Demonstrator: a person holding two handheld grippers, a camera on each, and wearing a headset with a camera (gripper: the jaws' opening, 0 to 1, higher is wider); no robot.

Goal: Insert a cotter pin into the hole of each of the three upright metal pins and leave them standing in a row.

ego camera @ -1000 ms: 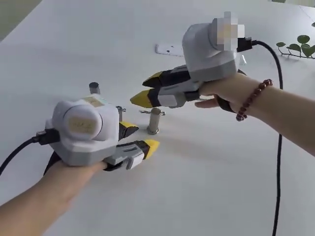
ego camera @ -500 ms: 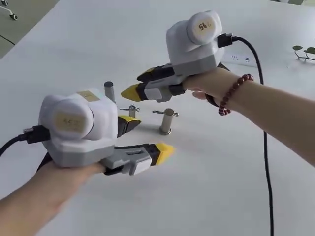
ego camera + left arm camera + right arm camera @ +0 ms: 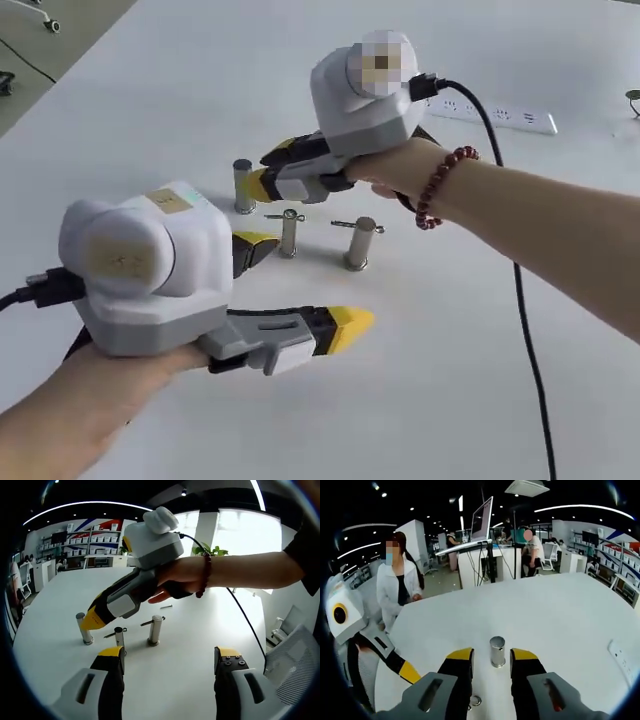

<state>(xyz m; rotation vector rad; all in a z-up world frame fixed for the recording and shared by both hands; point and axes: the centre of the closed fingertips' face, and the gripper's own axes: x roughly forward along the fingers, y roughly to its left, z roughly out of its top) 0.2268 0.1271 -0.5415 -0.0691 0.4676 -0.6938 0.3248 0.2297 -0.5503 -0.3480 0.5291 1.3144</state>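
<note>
Head view: three upright metal pins [image 3: 290, 232] are seen standing in a row on the white table [image 3: 450, 330]. Cotter pins [image 3: 357, 226] are carried through the middle and right ones. The left gripper [image 3: 300, 285] is held low, jaws spread wide, nothing between them. The right gripper [image 3: 262, 172] is poised just beside the far pin [image 3: 243, 185].

Left gripper view: own jaws are seen wide apart and empty, with the row lying beyond.

Right gripper view: jaws are narrowly parted and the far pin is framed in the gap. Contact cannot be told.
</note>
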